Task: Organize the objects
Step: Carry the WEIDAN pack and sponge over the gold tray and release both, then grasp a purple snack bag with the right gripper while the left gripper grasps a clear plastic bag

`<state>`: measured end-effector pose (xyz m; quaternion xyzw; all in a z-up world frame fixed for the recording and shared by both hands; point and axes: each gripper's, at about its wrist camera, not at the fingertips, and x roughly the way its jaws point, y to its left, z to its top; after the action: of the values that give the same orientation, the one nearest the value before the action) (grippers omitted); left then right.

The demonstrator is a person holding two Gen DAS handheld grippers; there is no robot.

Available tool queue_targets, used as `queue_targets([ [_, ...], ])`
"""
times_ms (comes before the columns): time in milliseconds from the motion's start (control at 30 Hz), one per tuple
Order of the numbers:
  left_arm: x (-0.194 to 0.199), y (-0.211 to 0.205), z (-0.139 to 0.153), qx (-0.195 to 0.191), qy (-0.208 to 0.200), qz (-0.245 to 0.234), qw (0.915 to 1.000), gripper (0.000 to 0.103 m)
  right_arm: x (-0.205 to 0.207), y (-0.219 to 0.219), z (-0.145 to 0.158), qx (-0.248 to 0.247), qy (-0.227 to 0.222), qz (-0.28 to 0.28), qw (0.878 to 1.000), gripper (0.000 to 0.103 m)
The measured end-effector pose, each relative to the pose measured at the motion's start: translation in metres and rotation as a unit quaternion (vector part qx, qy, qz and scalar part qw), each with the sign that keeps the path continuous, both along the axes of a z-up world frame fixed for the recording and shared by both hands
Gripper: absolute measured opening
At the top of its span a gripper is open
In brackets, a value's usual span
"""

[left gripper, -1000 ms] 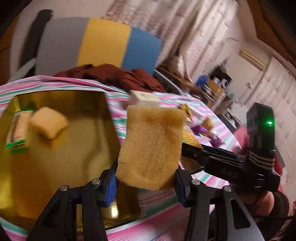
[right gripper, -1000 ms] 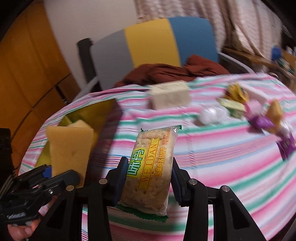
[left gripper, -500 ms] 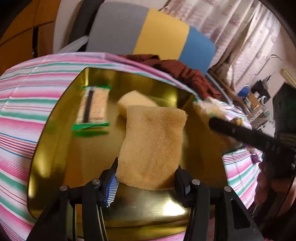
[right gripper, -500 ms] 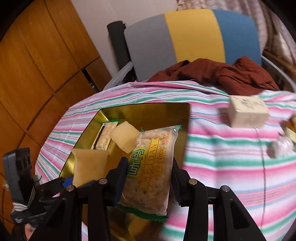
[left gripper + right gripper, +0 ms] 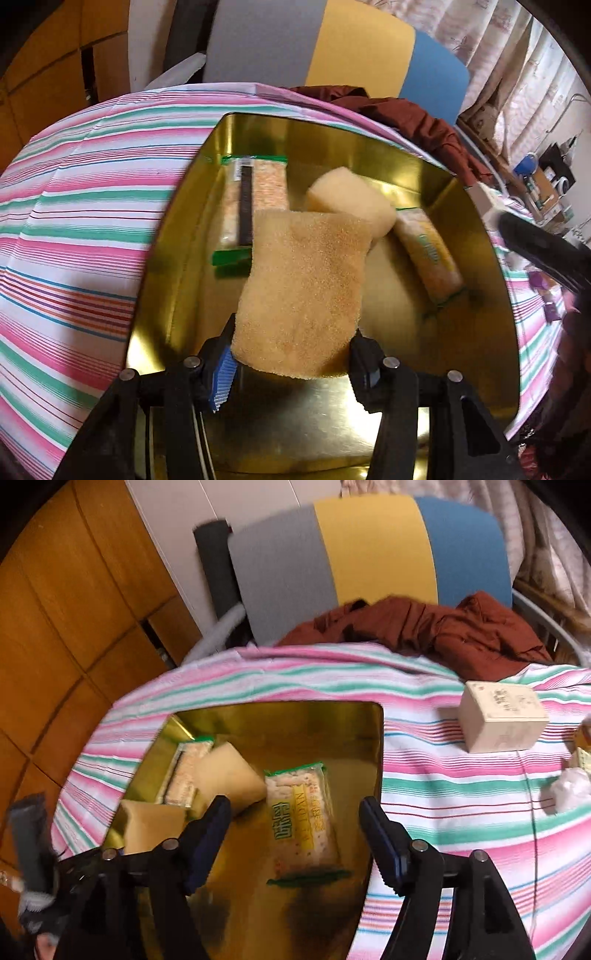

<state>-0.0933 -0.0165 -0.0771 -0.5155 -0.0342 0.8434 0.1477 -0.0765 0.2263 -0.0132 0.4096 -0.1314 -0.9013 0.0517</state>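
My left gripper (image 5: pixel 291 363) is shut on a tan sponge (image 5: pixel 303 295) and holds it above the gold tray (image 5: pixel 177 236). In the tray lie a pale sponge (image 5: pixel 351 205), a cracker pack (image 5: pixel 255 195) at the back and a second cracker pack (image 5: pixel 428 254) on the right. In the right wrist view my right gripper (image 5: pixel 295 834) has its jaws opening. The yellow-label cracker pack (image 5: pixel 301 819) lies loose on the tray floor (image 5: pixel 258 904) between them, with no pad touching it. The left gripper (image 5: pixel 74 878) with its sponge (image 5: pixel 147 823) shows at the lower left.
The tray sits on a pink, green and white striped cloth (image 5: pixel 461 812). On the cloth to the right stand a cream box (image 5: pixel 498 716) and a white wad (image 5: pixel 569 790). A brown garment (image 5: pixel 424 627) and a grey, yellow and blue chair back (image 5: pixel 369 554) lie behind.
Both grippers moved left from the striped cloth to over the tray. The right gripper's jaws spread and let go of the cracker pack, which now lies in the tray. The left keeps its sponge.
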Motion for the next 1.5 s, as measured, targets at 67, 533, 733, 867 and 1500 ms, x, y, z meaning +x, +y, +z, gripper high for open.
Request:
queue_targets([
  [67,-0.001,0.0,-0.001,-0.002,-0.005,0.006,1.0,0.053,0.01,-0.001,0.005,0.002,0.011,0.001,1.0,0.074],
  [533,0.023,-0.015,0.045,0.013,0.07,0.087,0.9936,0.067,0.05,0.014,0.015,-0.011,0.039,-0.011,0.999,0.08],
  [733,0.029,-0.03,0.055,0.066,0.081,0.126,0.9864,0.068,0.061,0.03,0.015,-0.019,0.039,-0.033,0.998,0.08],
  [867,0.033,-0.023,0.052,0.088,0.076,0.12,0.9859,0.068,0.067,0.039,0.015,-0.02,0.038,-0.043,0.998,0.08],
  [1500,0.064,0.082,0.055,0.097,0.067,-0.033,0.9925,0.068,0.108,0.1,-0.01,-0.015,0.012,-0.109,0.994,0.081],
])
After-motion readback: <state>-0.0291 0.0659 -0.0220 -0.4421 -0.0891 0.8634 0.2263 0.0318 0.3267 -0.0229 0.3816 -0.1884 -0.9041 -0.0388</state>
